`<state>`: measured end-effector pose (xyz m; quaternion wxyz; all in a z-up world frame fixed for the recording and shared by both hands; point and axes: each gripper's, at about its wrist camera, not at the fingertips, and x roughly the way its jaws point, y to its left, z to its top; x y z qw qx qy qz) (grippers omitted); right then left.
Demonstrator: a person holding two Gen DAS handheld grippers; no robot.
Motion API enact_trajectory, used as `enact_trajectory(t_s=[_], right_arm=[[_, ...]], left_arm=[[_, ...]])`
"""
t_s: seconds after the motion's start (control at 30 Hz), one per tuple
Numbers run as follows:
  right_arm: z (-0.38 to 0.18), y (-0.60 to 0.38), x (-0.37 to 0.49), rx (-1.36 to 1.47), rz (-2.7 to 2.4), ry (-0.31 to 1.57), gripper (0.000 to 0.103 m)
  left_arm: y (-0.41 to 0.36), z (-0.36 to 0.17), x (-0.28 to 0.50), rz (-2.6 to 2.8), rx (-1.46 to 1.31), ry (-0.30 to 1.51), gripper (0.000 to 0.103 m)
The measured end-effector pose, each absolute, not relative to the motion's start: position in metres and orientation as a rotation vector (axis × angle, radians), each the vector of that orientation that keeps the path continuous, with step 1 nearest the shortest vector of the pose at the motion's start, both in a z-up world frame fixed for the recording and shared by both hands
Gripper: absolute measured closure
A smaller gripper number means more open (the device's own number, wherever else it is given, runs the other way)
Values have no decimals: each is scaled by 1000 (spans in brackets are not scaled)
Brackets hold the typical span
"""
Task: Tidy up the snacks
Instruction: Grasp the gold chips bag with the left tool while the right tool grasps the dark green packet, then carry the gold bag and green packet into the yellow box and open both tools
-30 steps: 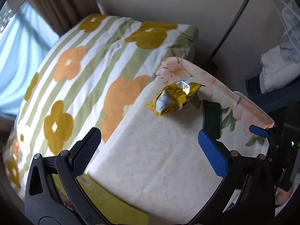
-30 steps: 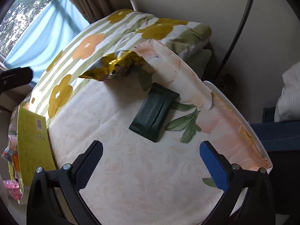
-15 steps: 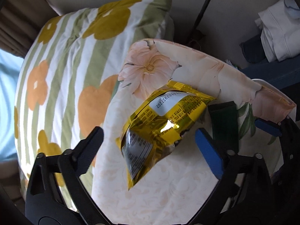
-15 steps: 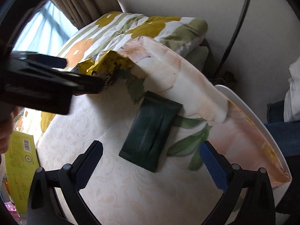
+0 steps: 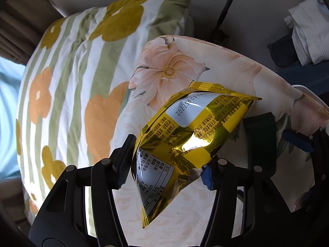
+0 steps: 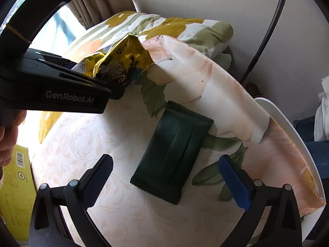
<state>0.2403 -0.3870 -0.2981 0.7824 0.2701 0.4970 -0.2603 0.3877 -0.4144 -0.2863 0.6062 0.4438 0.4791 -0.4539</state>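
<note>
Left gripper [image 5: 166, 160] clamps crinkly gold foil snack bag [image 5: 191, 135] by lower end over floral-cloth table [image 6: 127, 216]; slick foil may slip. Right gripper [image 6: 164, 177] spread wide over flat dark green packet [image 6: 172, 154], near cloth fold; may snag.

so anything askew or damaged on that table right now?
Nothing spilled or torn. The tablecloth is bunched into a raised fold along the far edge. The gold snack bag is creased where the left gripper pinches it. The dark green packet lies flat, at an angle.

The left claw [image 6: 115, 91] body reads "GenRobot.AI"; the gold snack packet [image 5: 191, 135] shows the printed number "2025120957702".
</note>
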Motion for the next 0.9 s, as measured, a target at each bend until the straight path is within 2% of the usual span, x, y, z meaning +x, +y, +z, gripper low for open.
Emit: enact_trajectory(t_s=[0.2, 0.6, 0.9], right_arm=[[-296, -385, 244, 523, -569, 1059, 19], [-298, -376, 257, 325, -571, 1047, 56], [-293, -379, 254, 338, -539, 1019, 59]], left_arm=[[-411, -279, 389, -1046, 1009, 1108, 52], [-407, -266, 397, -1037, 958, 1125, 52], [-398, -250, 408, -1000, 901, 1144, 52]])
